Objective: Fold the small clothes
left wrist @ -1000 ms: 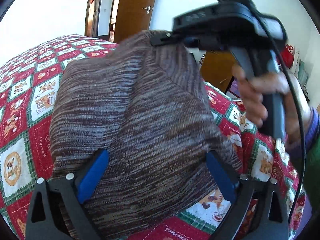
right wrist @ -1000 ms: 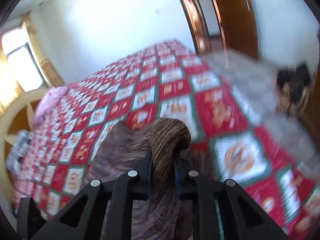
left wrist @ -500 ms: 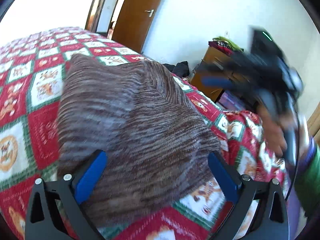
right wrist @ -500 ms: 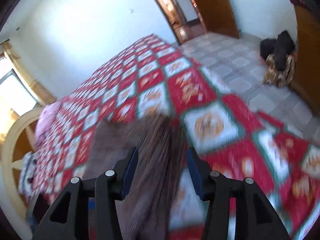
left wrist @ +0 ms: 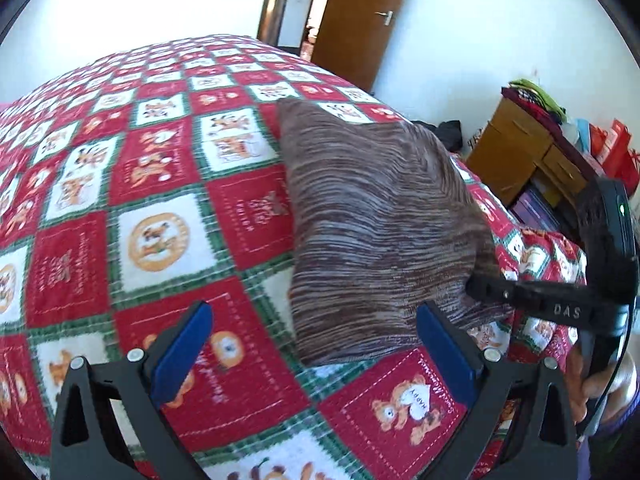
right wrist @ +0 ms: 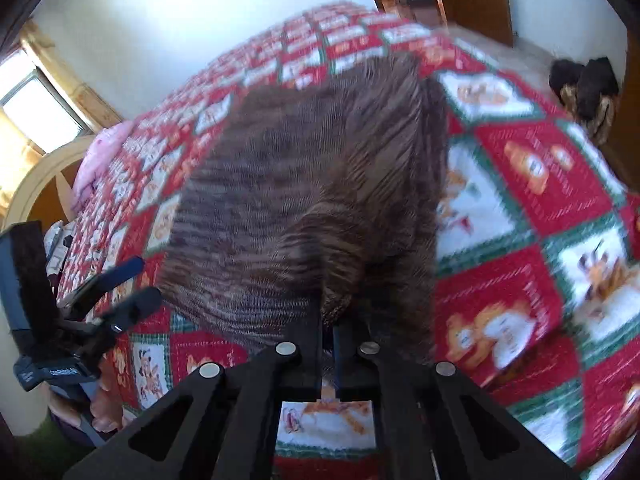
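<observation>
A brown knit garment [left wrist: 380,236] is laid folded on the red patchwork quilt [left wrist: 160,184]. The left gripper [left wrist: 316,344] is held above the quilt with fingers spread wide, empty, at the garment's near edge. The right gripper [right wrist: 328,332] has just been closed, its fingers pinched on the garment's near edge.

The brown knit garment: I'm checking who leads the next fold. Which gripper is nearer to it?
Right. The right gripper is shut on the brown knit garment's near edge; the left gripper hangs open just short of it.
</observation>
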Available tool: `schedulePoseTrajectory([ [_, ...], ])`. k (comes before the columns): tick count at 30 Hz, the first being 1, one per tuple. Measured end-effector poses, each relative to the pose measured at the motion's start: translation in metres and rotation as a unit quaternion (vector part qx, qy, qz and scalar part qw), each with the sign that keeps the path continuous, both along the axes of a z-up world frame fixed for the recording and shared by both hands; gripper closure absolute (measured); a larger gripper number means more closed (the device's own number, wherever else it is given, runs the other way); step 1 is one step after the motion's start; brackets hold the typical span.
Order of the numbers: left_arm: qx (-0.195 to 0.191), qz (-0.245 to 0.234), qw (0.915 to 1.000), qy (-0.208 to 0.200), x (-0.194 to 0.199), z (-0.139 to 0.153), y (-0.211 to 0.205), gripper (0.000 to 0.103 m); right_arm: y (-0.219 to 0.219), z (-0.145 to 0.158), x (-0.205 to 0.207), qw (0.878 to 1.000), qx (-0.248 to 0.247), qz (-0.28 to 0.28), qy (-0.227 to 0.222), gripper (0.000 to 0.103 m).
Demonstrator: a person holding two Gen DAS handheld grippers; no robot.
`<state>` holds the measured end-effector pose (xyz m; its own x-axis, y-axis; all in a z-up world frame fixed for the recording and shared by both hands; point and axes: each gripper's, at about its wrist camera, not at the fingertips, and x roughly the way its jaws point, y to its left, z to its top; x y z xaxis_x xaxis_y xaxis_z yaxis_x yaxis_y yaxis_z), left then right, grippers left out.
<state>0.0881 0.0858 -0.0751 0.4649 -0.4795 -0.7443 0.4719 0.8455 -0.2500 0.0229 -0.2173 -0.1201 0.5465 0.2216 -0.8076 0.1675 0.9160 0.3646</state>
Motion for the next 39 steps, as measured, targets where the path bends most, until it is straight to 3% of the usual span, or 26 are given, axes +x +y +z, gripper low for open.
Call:
schedulePoseTrajectory([
  [4,-0.010,0.007,0.9999,0.001,0.003,0.003,0.010,0.000,0.008,0.021,-0.019,0.999,-0.049,0.010,-0.015,0.100],
  [8,-0.011,0.010,0.9999,0.001,0.013,0.006,0.006,0.000,-0.009,0.005,-0.030,0.996,-0.082,-0.009,0.039,0.100],
  [15,0.041,0.015,0.9989,-0.018,0.023,0.004,-0.011,0.000,-0.022,0.007,-0.036,0.998,-0.050,-0.025,0.032,0.098],
  [21,0.075,0.014,0.9952,-0.062,0.033,0.015,-0.033,0.000,-0.019,0.057,-0.039,0.991,-0.091,-0.070,-0.068,0.097],
  [25,0.101,0.012,0.9899,-0.099,0.044,0.026,-0.056,0.000,0.001,0.061,-0.008,0.985,-0.151,-0.052,-0.072,0.097],
  [28,0.105,0.017,0.9879,-0.113,0.057,0.030,-0.068,0.000,0.003,0.049,0.014,0.988,-0.138,-0.034,-0.060,0.097],
  [32,0.120,0.020,0.9869,-0.106,0.076,0.020,-0.086,0.000,-0.010,0.021,0.034,0.990,-0.129,-0.044,-0.017,0.097],
  [36,0.148,0.027,0.9859,-0.073,0.095,-0.005,-0.099,0.000,-0.024,0.016,0.039,0.992,-0.114,-0.060,-0.016,0.098],
  [39,0.121,0.038,0.9916,-0.028,0.112,-0.022,-0.094,0.000,-0.031,0.010,0.050,0.991,-0.109,-0.072,-0.013,0.098],
])
